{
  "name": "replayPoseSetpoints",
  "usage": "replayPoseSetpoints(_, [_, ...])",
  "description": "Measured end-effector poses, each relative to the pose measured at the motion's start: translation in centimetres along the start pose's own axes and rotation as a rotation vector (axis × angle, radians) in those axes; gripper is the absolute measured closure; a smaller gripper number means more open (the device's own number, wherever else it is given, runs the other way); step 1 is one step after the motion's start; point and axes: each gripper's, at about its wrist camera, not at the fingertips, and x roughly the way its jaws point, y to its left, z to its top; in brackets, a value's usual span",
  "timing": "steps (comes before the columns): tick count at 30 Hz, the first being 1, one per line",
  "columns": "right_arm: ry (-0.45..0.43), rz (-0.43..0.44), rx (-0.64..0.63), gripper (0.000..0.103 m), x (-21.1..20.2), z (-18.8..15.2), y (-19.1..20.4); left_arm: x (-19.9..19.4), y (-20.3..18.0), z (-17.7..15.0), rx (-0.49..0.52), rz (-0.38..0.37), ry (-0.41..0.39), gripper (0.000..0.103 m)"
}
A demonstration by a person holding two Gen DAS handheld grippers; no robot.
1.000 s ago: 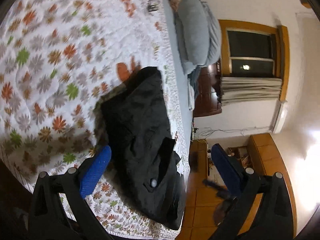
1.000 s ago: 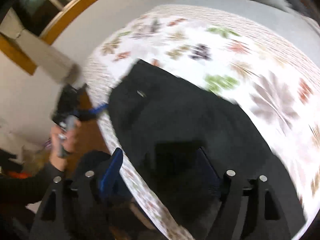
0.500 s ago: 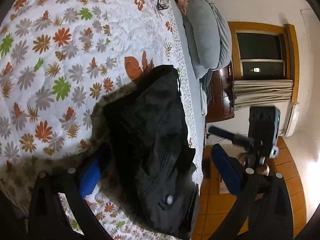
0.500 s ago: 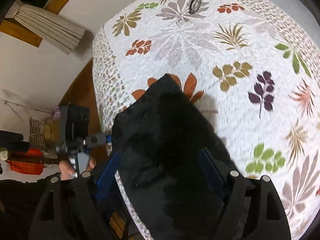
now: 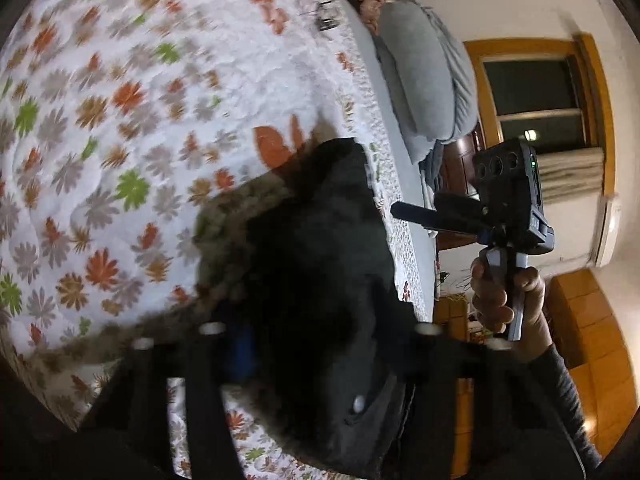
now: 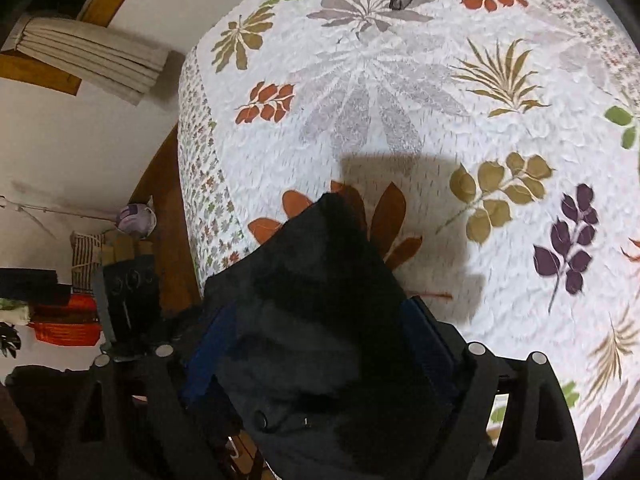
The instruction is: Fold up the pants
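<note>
We lift the black pants (image 6: 320,320) off the bed (image 6: 400,100) | both grippers' jaws look clamped on cloth | pull evenly, keep edges lined up

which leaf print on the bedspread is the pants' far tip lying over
The big orange leaf print: the black pants cover its middle. The olive sprig and purple sprig lie bare, off to the side.
</note>
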Motion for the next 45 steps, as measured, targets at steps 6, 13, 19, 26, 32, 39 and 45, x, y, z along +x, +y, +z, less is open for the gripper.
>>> replayPoseSetpoints(6, [0.072,0.051,-0.021,0.012,2.3,2.5,-0.8,-0.2,1.1,0.3,-0.03,0.008,0.014,0.066])
replayPoseSetpoints(13, [0.166,0.11,-0.056,0.011,5.9,4.4,-0.6,0.0,1.5,0.0,-0.029,0.02,0.021,0.061])
replayPoseSetpoints(19, [0.224,0.109,-0.091,0.031,8.1,4.6,0.0,-0.3,1.7,-0.3,-0.027,0.024,0.033,0.069])
replayPoseSetpoints(26, [0.201,0.059,-0.096,0.068,5.4,4.2,0.7,-0.5,0.0,-0.3,-0.009,0.028,0.032,0.074])
replayPoseSetpoints(32, [0.153,-0.009,-0.116,0.072,2.2,3.4,2.5,-1.5,-3.1,-0.7,0.048,0.028,0.013,0.075])
replayPoseSetpoints(39, [0.088,-0.071,-0.128,0.072,-2.5,1.6,4.6,-2.9,-7.3,-1.7,0.148,0.036,-0.008,0.076])
replayPoseSetpoints(45, [0.036,-0.125,-0.131,0.073,-6.4,-0.6,6.3,-3.6,-10.4,-2.8,0.213,0.028,-0.02,0.076])
